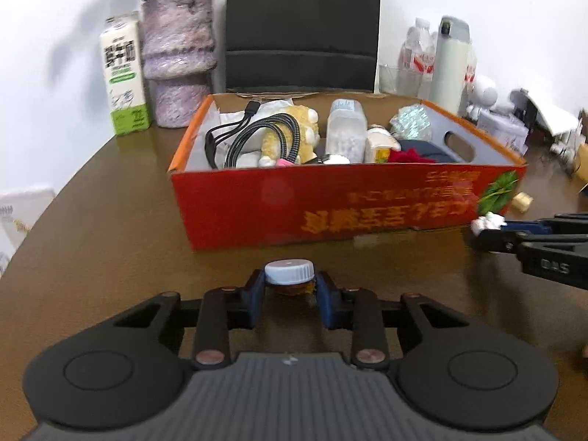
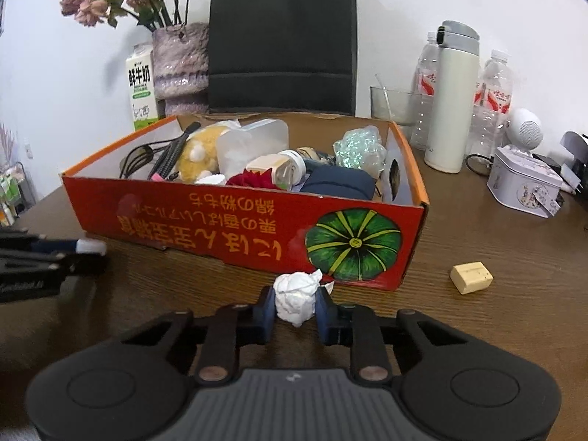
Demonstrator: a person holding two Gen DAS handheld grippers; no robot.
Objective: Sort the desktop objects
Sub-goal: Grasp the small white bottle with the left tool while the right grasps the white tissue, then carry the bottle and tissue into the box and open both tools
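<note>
Both tongs are loaded: the left tongs (image 1: 290, 290) pinch a small amber bottle with a pale blue screw cap (image 1: 290, 277) just below its cap, and the right tongs (image 2: 294, 303) squeeze a crumpled white paper ball (image 2: 296, 296). Each item sits low over the brown wooden desk (image 2: 477, 330), just short of the red cardboard box printed with a green pumpkin (image 2: 257, 235). A good lift should clear the near wall before releasing, aiming for gaps among the cables, plush toy and jars. A pale yellow block (image 2: 471, 277) lies unsorted beside the box.
</note>
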